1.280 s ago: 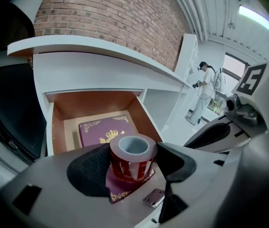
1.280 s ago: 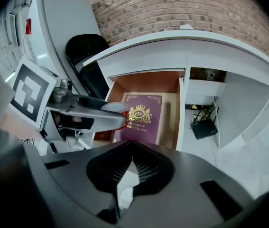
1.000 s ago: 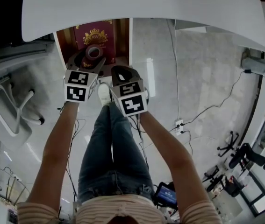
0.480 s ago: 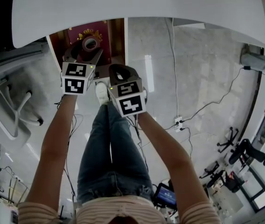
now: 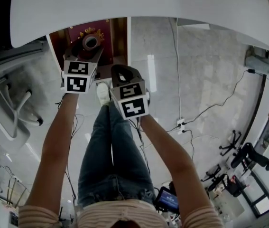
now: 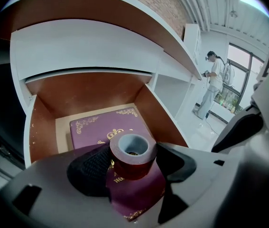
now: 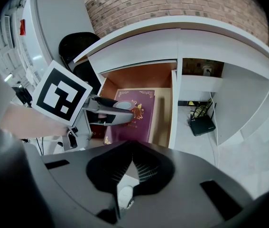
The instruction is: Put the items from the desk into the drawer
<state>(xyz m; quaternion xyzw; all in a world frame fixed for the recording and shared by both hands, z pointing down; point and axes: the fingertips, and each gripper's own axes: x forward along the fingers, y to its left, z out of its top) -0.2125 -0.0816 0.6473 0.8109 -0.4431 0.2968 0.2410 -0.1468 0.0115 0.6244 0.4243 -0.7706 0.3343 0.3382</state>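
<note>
— What's changed on your end?
— Since a second ago I've carried the left gripper up the frame, further over the open drawer. The right gripper has barely shifted. In the head view the left one sits upper left, just below the white desk, clamped on the tape roll.
— And the left gripper view?
— Its jaws press on the red roll at lower centre, held above the purple book lying in the drawer. A person stands at the far right.
— The right gripper view?
— My right jaws are together with nothing between them, low in the frame. At centre left the left gripper holds the roll over the book. A black router sits under the desk at right.
</note>
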